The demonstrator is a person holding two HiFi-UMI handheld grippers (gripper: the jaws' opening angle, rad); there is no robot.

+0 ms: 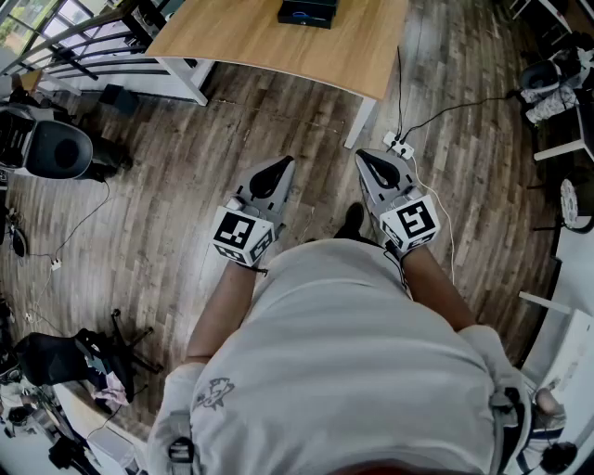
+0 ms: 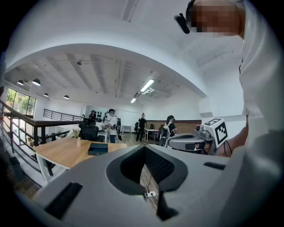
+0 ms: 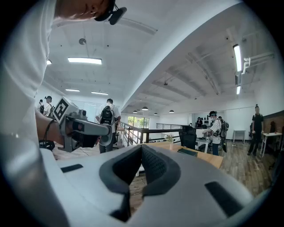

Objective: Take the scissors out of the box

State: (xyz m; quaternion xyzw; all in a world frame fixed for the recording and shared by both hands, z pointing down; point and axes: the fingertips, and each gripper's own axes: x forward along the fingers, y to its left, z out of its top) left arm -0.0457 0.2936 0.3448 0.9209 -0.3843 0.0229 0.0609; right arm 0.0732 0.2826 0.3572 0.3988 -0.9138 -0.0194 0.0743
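Left gripper (image 1: 283, 163) and right gripper (image 1: 364, 156) are level over the plank floor (image 1: 176, 195), jaws pressed together, nothing between. The dark box (image 1: 307, 12) is on the wooden table (image 1: 269, 42) ahead, well apart; scissors cannot be seen. A power strip (image 1: 399, 144) lies between.

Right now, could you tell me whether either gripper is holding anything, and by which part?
Nothing is held: the left gripper and the right gripper both have their jaws together with nothing between them.
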